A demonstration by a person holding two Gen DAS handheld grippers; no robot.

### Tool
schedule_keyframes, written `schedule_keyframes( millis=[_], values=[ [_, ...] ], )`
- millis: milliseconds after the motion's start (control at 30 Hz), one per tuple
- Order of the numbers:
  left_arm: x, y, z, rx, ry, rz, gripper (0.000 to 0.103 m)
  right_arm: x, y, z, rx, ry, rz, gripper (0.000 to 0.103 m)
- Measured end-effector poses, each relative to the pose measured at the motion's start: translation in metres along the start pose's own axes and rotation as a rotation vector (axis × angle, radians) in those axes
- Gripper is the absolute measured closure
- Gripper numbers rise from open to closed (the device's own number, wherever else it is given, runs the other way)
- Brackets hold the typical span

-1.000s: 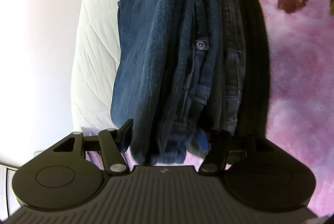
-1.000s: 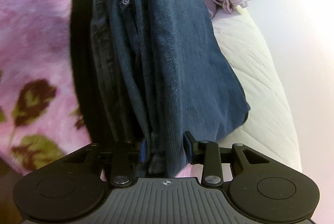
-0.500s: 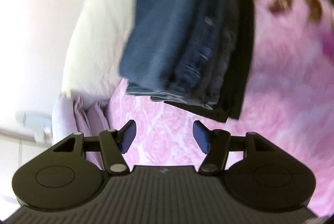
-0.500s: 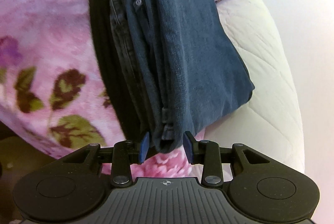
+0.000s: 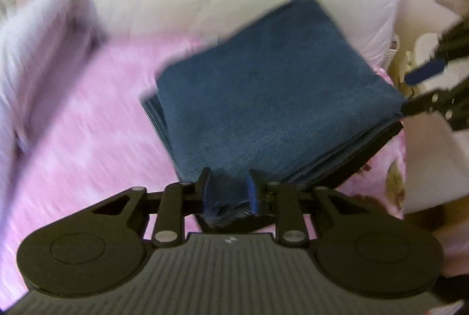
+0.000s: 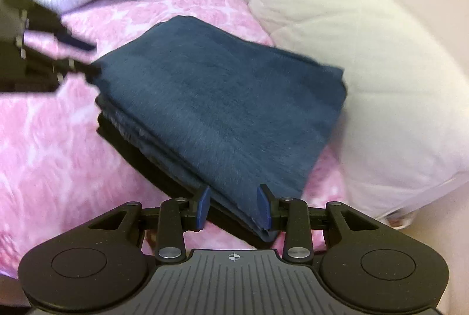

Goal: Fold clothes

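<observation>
While both claws grip it, folded jeans [image 6: 222, 109] overlie pink blanket [image 6: 44, 139].

Folded dark-blue jeans [image 6: 222, 109] lie stacked flat on pink blanket [image 6: 58, 139].

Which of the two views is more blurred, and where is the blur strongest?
Left wrist view: more blurred, strongest on the pink flowered blanket and pale folded bedding at left. Right wrist view: sharper; the folded dark blue jeans are only soft-edged.

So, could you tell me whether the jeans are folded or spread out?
Folded. The jeans form a compact rectangular stack on the pink blanket, with layered edges showing along one side.
</observation>
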State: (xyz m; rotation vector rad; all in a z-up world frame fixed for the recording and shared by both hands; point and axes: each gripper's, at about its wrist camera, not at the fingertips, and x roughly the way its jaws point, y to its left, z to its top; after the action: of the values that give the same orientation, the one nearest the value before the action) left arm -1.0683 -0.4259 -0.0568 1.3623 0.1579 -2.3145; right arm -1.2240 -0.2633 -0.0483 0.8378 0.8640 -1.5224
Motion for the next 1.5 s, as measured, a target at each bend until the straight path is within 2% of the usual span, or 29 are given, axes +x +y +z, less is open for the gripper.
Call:
schedule_keyframes(
  millis=[67, 167, 300, 467, 633, 933, 1100, 1300, 1400, 1500],
  values=[
    [0.019, 0.005, 0.004, -0.066, 0.059, -0.004, 0.082, 0.022, -0.018, 0.007, 0.052, 0.062, 0.069, 0.068],
    [0.045, -0.002, 0.007, -0.068, 0.08, 0.012, 0.08, 0.055, -0.033, 0.011, 0.063, 0.152, 0.157, 0.068],
    [0.051, -0.005, 0.016, -0.116, 0.117, 0.049, 0.08, 0.075, -0.033, 0.021, -0.048, 0.23, 0.218, 0.069],
    [0.038, 0.002, 0.012, -0.212, 0.118, 0.032, 0.08, 0.053, -0.031, 0.064, -0.155, 0.158, 0.269, 0.068],
    [0.021, 0.006, 0.007, -0.303, 0.088, -0.004, 0.08, 0.058, -0.006, 0.126, -0.245, 0.077, 0.315, 0.068],
    [0.027, 0.018, -0.016, -0.32, -0.002, -0.041, 0.08, 0.144, 0.043, 0.183, -0.332, 0.122, 0.287, 0.069],
    [0.04, 0.039, -0.029, -0.377, -0.054, -0.067, 0.08, 0.194, 0.071, 0.214, -0.38, 0.149, 0.27, 0.068],
    [0.014, 0.046, -0.04, -0.37, -0.093, -0.173, 0.081, 0.171, 0.063, 0.225, -0.353, 0.167, 0.252, 0.068],
    [-0.008, 0.045, -0.055, -0.368, -0.095, -0.164, 0.082, 0.142, 0.071, 0.225, -0.347, 0.131, 0.235, 0.068],
    [-0.011, 0.048, -0.073, -0.398, -0.046, -0.116, 0.081, 0.109, 0.086, 0.2, -0.368, 0.102, 0.273, 0.068]
  ],
)
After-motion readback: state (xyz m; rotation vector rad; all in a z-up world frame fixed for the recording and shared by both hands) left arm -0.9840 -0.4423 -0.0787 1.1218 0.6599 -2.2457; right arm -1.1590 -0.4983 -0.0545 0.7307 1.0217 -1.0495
